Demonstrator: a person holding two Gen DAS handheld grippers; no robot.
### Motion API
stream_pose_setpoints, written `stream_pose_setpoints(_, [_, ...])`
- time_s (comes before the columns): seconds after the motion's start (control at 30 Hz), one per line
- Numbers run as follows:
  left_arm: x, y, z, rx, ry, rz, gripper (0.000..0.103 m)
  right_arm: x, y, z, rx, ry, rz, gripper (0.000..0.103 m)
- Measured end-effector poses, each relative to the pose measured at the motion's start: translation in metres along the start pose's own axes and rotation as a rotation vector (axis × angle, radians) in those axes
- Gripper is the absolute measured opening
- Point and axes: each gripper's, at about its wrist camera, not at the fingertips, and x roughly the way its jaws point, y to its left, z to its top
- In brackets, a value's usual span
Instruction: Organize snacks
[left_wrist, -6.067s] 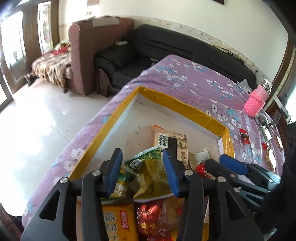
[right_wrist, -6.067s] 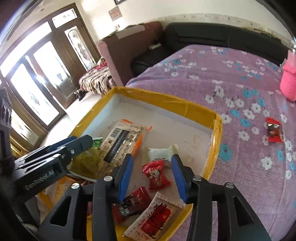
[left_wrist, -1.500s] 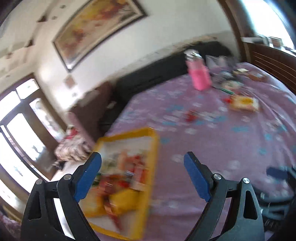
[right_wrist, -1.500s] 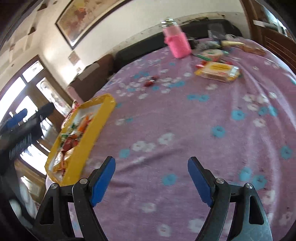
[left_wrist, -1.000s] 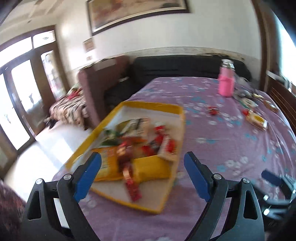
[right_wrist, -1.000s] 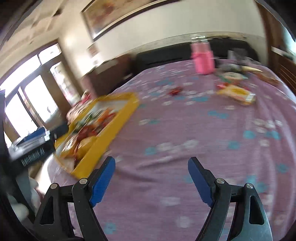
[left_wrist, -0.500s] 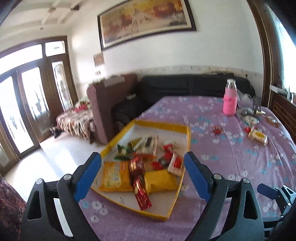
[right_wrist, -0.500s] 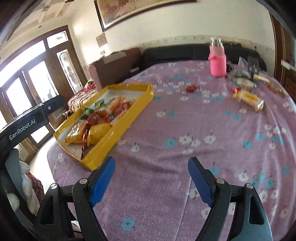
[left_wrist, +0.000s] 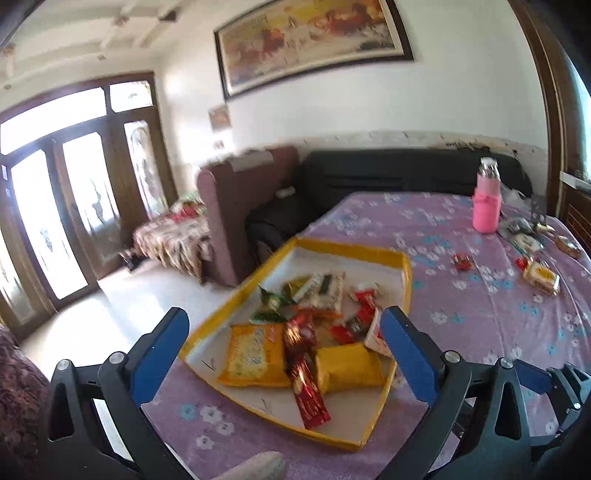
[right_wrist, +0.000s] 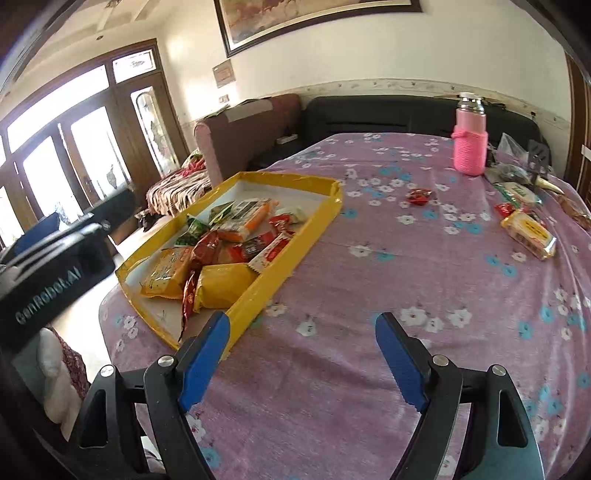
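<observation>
A yellow-rimmed tray (left_wrist: 405, 280) with several snack packets sits on the purple flowered table; it also shows in the right wrist view (right_wrist: 325, 218). My left gripper (left_wrist: 284, 339) is open and empty, held above the table's near edge in front of the tray. My right gripper (right_wrist: 303, 339) is open and empty, above the cloth to the right of the tray. A small red snack (right_wrist: 419, 195) and a yellow packet (right_wrist: 528, 232) lie loose on the cloth; both also show in the left wrist view, the red snack (left_wrist: 462, 261) and the yellow packet (left_wrist: 541, 277).
A pink bottle (right_wrist: 470, 140) stands at the table's far side, with a clutter of wrappers and utensils (right_wrist: 517, 177) to its right. A dark sofa (left_wrist: 388, 177) and a brown armchair (left_wrist: 236, 206) stand behind the table. Glass doors are on the left.
Both grippers have drawn back from inside the tray and opened wide. Over the last second the views swung, then steadied on the whole tray and table.
</observation>
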Motion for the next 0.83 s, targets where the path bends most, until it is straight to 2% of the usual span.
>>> stream_pose_setpoints(0.07, [0.013,0.003,-0.002,-0.018,0.065,-0.023,0.103,0.006,0.004,-0.001,-0.005,0.012,0.008,0.083])
stream_pose_setpoints(0.17, [0.025,0.006,-0.007,-0.038,0.121,-0.033,0.103,0.012,0.008,-0.003,-0.014,0.027,0.011,0.083])
stream_pose_setpoints(0.4, [0.04,0.009,-0.02,-0.057,0.205,-0.055,0.103,0.018,0.013,-0.007,-0.03,0.045,0.012,0.083])
stream_pose_setpoints(0.83, [0.044,0.011,-0.023,-0.059,0.23,-0.04,0.103,0.02,0.018,-0.014,-0.039,0.062,0.029,0.083])
